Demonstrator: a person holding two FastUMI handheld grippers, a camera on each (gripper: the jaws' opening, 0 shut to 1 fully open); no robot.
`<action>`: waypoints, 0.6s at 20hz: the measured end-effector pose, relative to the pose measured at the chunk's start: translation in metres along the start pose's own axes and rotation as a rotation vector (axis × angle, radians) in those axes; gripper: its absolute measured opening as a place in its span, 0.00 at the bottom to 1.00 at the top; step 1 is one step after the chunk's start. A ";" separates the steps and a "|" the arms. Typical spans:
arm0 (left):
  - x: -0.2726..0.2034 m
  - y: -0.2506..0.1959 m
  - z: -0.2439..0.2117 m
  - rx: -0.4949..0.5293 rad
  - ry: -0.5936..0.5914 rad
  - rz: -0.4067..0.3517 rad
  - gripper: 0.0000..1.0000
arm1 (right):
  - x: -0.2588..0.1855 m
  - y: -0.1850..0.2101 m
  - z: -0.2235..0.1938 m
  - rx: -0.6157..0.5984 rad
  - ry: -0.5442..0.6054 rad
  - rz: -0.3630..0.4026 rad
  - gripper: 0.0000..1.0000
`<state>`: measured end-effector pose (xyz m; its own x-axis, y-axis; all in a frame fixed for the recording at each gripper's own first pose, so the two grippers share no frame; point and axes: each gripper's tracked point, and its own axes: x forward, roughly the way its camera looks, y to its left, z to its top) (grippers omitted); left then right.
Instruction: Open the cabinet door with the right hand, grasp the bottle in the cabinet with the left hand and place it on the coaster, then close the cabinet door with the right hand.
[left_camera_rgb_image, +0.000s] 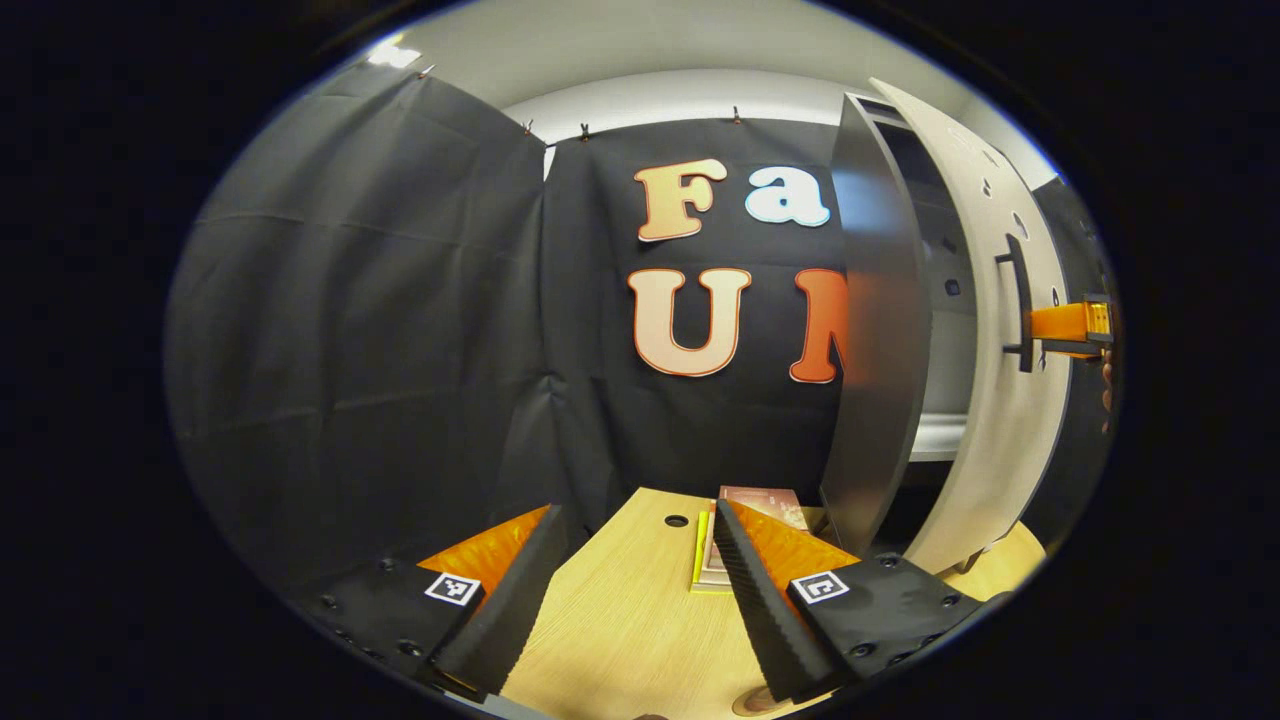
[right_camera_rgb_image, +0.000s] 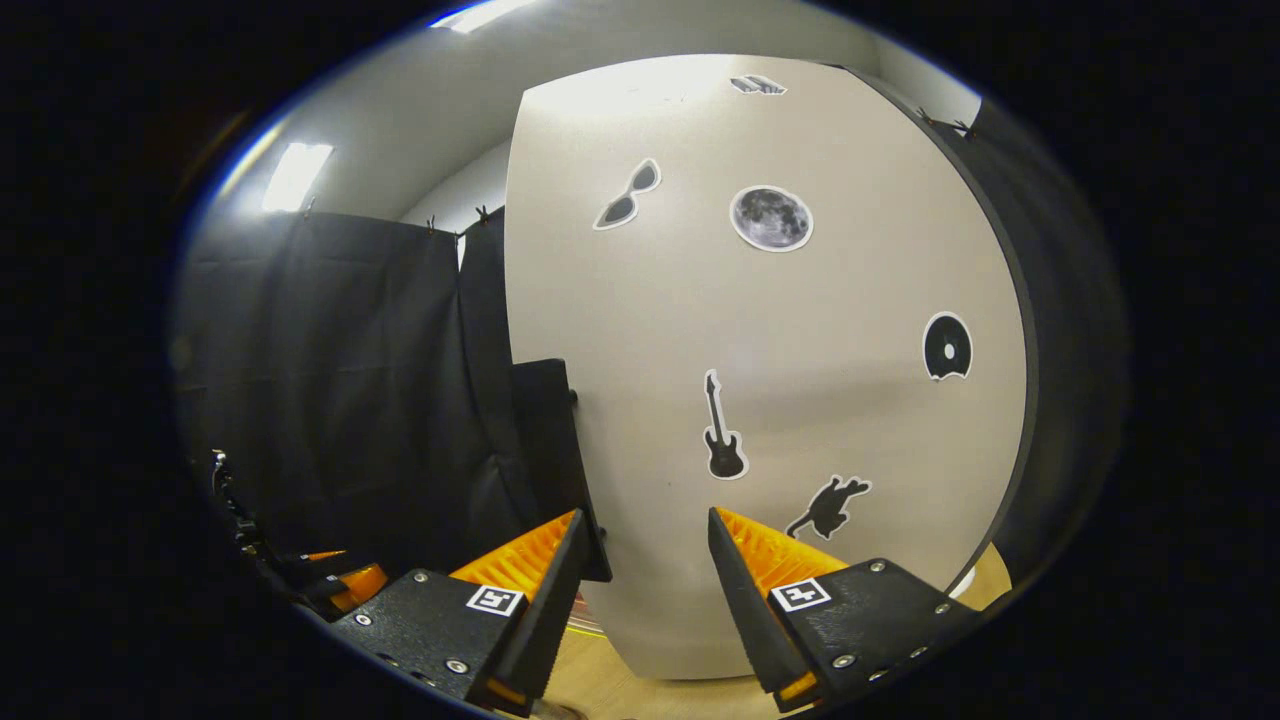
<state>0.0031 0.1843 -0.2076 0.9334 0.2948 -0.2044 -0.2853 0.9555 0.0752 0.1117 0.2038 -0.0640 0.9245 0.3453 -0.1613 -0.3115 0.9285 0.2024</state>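
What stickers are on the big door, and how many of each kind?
Sunglasses: 1
Moon: 1
Record: 1
Guitar: 1
Animal shape: 1
Small top sticker, too blurred to name: 1
Total: 6

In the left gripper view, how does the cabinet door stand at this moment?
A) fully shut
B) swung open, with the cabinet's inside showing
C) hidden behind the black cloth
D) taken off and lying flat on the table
B: the cabinet door stands swung out from the cabinet, and the dark inside shows between them, with the right gripper at the door's handle.
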 end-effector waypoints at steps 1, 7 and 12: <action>-0.001 -0.006 0.003 0.003 -0.001 -0.008 1.00 | 0.001 0.000 0.000 -0.008 -0.003 -0.009 0.76; -0.006 -0.062 0.025 0.065 -0.028 -0.099 0.97 | 0.008 0.001 -0.001 -0.040 -0.029 -0.041 0.75; -0.011 -0.109 0.048 0.065 -0.048 -0.169 0.94 | -0.005 -0.021 0.004 -0.065 -0.034 -0.072 0.78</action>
<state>0.0346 0.0768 -0.1665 0.9766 0.1276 -0.1733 -0.1101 0.9881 0.1070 0.1150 0.1817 -0.0635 0.9516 0.2735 -0.1403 -0.2565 0.9581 0.1278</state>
